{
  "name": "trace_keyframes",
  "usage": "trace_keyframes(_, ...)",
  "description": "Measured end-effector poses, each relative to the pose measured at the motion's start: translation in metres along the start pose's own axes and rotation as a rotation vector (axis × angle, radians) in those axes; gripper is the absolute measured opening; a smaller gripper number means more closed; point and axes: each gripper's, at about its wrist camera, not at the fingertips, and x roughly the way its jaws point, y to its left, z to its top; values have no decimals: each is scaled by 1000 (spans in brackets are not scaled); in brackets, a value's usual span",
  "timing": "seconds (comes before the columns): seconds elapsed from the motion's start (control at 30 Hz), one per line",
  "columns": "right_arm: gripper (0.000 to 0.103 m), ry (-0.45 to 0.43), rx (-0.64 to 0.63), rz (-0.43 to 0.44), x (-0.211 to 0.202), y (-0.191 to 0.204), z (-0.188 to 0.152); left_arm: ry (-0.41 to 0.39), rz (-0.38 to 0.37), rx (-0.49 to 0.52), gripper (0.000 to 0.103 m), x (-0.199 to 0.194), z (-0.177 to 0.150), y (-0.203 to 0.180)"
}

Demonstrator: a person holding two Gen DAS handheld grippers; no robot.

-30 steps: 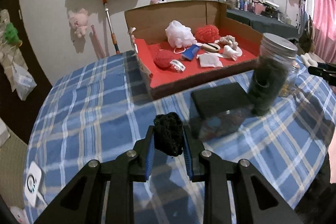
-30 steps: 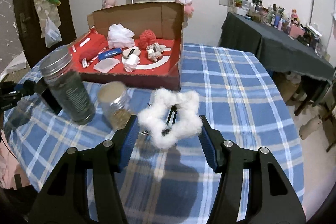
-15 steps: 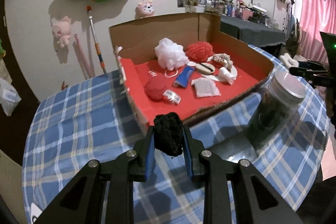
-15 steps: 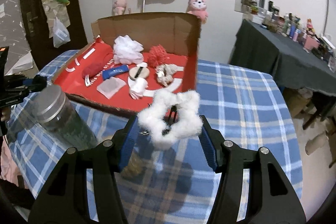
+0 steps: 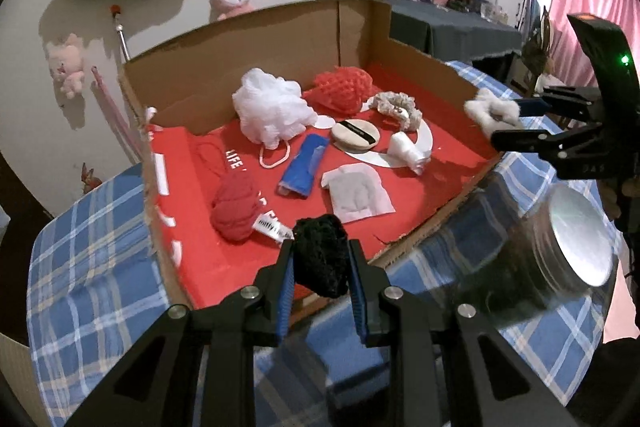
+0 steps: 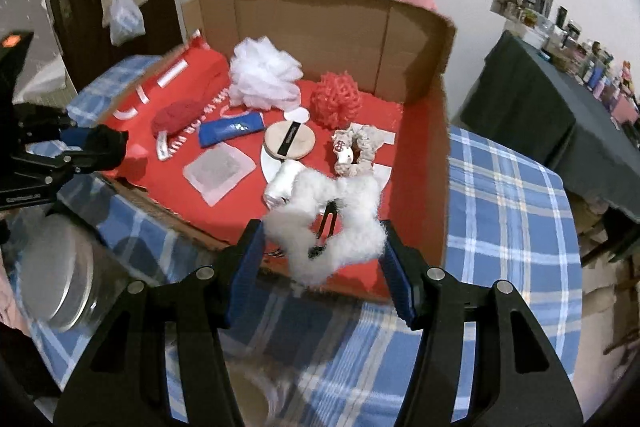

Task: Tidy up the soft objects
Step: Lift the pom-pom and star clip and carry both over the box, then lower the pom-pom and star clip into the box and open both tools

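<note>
Claws at the box (image 5: 256,39): my left claw (image 5: 320,281) grips a black puff (image 5: 322,259) over its near edge, my right claw (image 6: 322,255) clamps a white star (image 6: 332,223) above the red floor, among 8 soft items.

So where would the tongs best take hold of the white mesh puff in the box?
Come from above onto the white mesh puff, closing across its bulging ruffled body. It gives anywhere. The cardboard box wall stands close behind it, and the puff's thin loop lies flat on the floor, harder to catch.
</note>
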Motion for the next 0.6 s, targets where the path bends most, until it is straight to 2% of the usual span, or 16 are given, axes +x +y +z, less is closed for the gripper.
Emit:
trace_keyframes(0.23, 55, 152, -40, -34, 40, 1, 14, 109, -2, 6, 27, 32, 13, 2)
trace_keyframes(0.6, 56, 275, -82, -66, 72, -2, 18, 215, 24, 24, 27, 64, 18, 6)
